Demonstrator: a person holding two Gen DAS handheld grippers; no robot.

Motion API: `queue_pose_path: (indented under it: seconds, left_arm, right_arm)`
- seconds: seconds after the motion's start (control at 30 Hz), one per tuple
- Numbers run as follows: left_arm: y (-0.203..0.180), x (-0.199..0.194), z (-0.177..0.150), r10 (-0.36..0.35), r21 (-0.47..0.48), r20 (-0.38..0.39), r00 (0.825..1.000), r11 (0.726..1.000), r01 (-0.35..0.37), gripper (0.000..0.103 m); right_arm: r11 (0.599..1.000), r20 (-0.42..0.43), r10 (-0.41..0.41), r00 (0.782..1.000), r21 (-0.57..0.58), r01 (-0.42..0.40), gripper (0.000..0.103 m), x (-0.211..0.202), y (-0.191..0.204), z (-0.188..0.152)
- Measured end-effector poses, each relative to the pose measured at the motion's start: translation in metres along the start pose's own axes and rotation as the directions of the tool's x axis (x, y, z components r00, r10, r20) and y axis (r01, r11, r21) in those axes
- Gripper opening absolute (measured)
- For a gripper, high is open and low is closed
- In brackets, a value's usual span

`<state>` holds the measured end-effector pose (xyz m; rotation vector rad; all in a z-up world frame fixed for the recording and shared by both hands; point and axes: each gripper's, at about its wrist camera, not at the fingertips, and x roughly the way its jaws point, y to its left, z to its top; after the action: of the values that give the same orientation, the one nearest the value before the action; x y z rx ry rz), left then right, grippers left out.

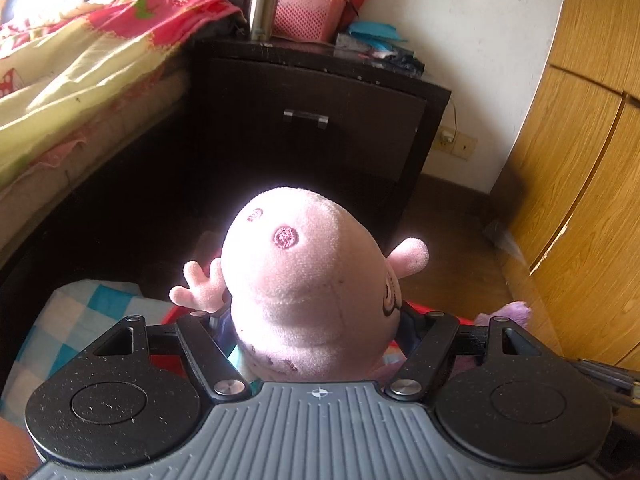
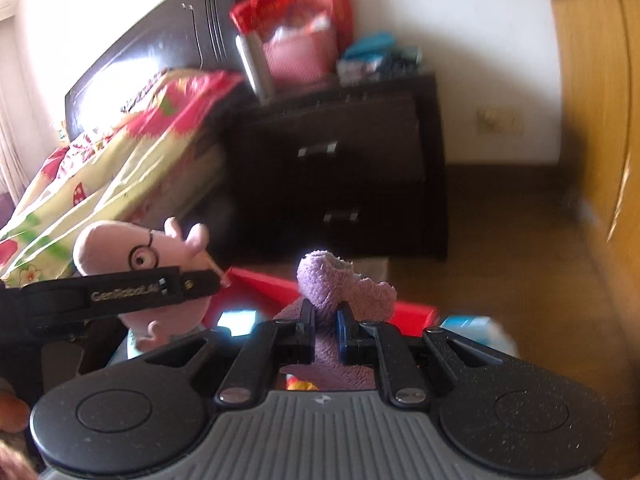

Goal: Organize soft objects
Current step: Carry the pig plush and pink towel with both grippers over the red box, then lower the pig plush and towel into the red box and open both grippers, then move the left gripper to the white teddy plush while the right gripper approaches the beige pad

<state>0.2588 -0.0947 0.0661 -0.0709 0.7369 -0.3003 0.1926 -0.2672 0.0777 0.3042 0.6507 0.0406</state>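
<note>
My left gripper (image 1: 316, 344) is shut on a pink pig plush toy (image 1: 308, 280) with glasses, whose head fills the gap between the fingers. The same pig (image 2: 132, 256) shows at the left of the right wrist view, held by the left gripper's finger (image 2: 120, 292). My right gripper (image 2: 325, 328) is shut on a purple plush toy (image 2: 340, 292), which pokes up between the two fingers. A bit of the purple plush (image 1: 514, 312) shows at the right in the left wrist view. A red box (image 2: 264, 292) lies below both toys.
A dark nightstand (image 1: 320, 120) stands ahead, with a pink basket (image 1: 306, 14) and a steel flask (image 1: 264, 0) on top. A bed with a floral quilt (image 1: 80, 60) is at the left. A wooden wardrobe (image 1: 584, 160) is at the right. A blue checked cloth (image 1: 72, 328) lies low left.
</note>
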Motion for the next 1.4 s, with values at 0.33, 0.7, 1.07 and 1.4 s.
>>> queue_pose_path:
  seconds: [0.33,0.7,1.07,1.4]
  left_arm:
    - [0.008,0.000,0.004,0.006,-0.017,0.009,1.000,1.000,-0.006,0.084]
    - [0.023,-0.044,-0.006,0.052,0.024,-0.079,0.995,0.998,-0.051,0.084]
    - [0.029,-0.080,-0.050,0.081,0.103,-0.193,0.978,0.993,-0.062,0.088]
    - [0.032,-0.078,-0.071,0.084,0.080,-0.265,0.961,0.995,-0.065,0.088]
  right_arm:
    - [0.999,-0.051,-0.030,0.998,0.014,0.030,0.043,0.017,-0.002,-0.012]
    - [0.999,-0.057,-0.021,0.998,0.025,0.022,0.051,-0.020,0.005,0.000]
    - [1.000,-0.085,0.020,0.996,-0.008,-0.021,0.057,-0.070,0.033,-0.013]
    - [0.999,-0.142,0.010,0.990,-0.046,-0.017,0.057,-0.082,0.042,-0.032]
